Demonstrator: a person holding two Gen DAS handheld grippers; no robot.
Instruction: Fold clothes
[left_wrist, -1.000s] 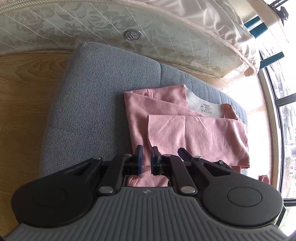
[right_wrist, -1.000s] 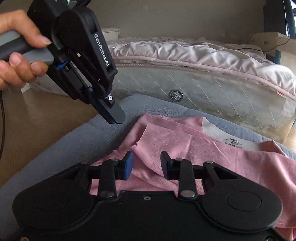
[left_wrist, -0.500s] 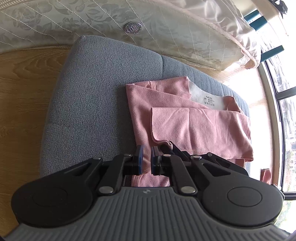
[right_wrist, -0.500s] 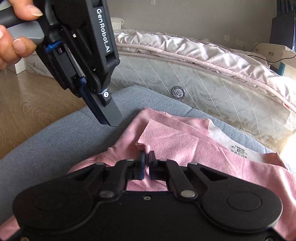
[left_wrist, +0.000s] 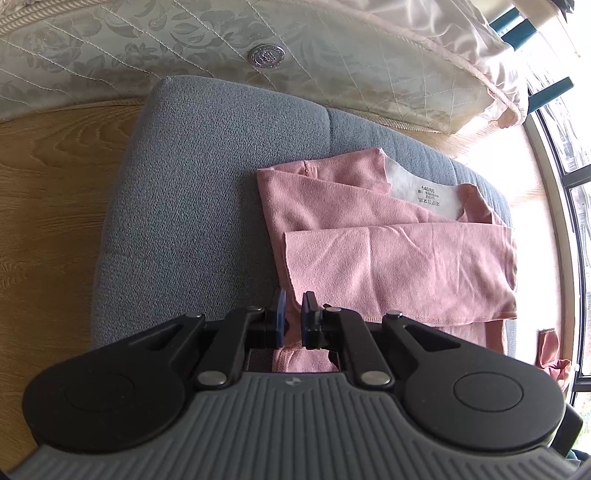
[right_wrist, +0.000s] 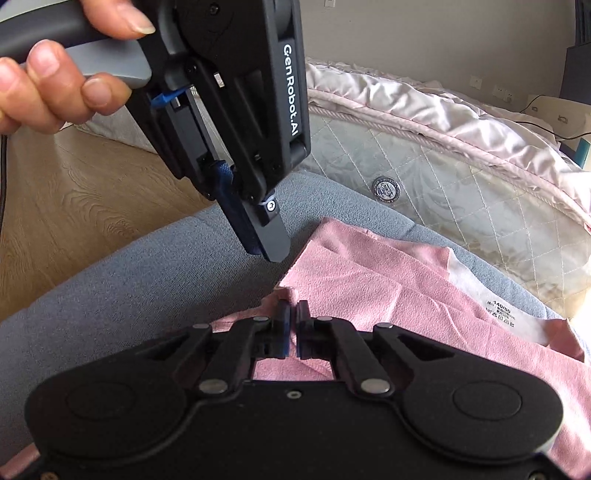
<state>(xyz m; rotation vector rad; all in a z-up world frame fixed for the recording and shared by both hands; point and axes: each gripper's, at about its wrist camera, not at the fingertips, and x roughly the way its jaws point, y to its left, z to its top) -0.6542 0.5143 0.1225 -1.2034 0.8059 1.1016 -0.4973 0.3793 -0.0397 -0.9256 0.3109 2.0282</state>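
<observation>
Right gripper (right_wrist: 294, 314) jaws, apart before, now pinch pink garment (right_wrist: 424, 299).

Both wrist views look down close, sharing the pink garment (left_wrist: 388, 254) and cushion (left_wrist: 207, 192).

1. The folded soft cotton garment (left_wrist: 399, 258) is salmon pink, with a white inner neck patch printed in small black characters.
2. The woven fabric cushion (left_wrist: 207, 192) under it is plain blue-grey.
3. The quilted mattress side (left_wrist: 147, 48) is pale cream with a grey floral damask pattern and diamond stitching.
4. The plank floor (left_wrist: 48, 206) shows light oak grain.
5. The left tool (right_wrist: 271, 251) is black with white lettering and blue pads.
</observation>
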